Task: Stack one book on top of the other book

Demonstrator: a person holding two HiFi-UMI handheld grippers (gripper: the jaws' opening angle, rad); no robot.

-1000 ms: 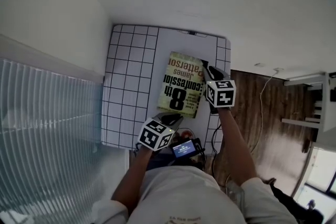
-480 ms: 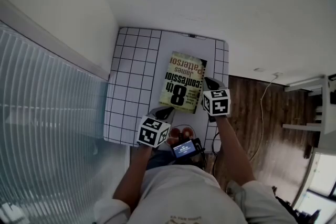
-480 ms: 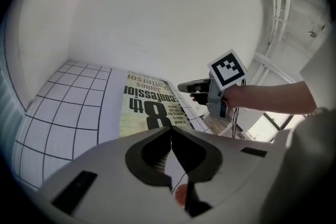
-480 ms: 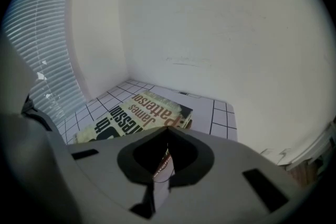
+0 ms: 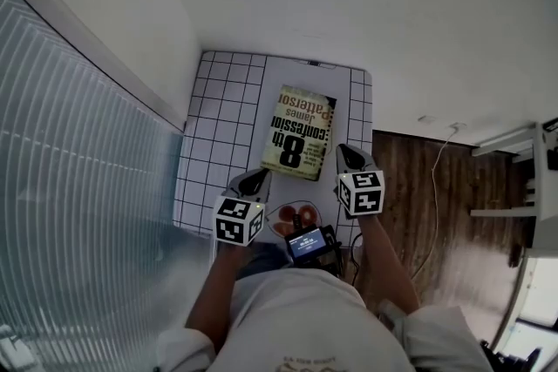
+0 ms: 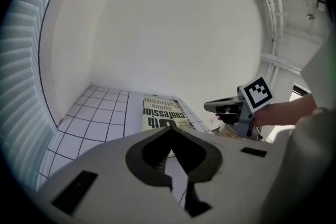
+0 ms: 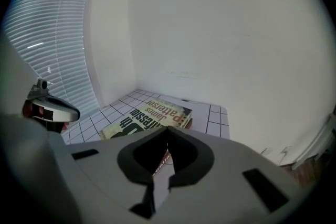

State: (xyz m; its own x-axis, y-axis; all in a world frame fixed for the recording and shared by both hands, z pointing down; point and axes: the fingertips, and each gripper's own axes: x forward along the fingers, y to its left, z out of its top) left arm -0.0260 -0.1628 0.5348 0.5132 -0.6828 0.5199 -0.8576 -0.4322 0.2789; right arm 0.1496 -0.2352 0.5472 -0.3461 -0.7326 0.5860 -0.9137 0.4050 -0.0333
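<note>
Stack looks done: top book lies at twelve o'clock, my left gripper and right gripper sit closed, empty; next, back clear.

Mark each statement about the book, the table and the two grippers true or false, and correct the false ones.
1. The yellow-covered paperback book lies flat on the white table with black grid lines. True.
2. The left gripper is clamped on the book. False: its jaws are shut on nothing.
3. The right gripper has its jaws together and holds nothing. True.
4. The floor beside the table is grey carpet. False: it is a dark wooden floor.
</note>
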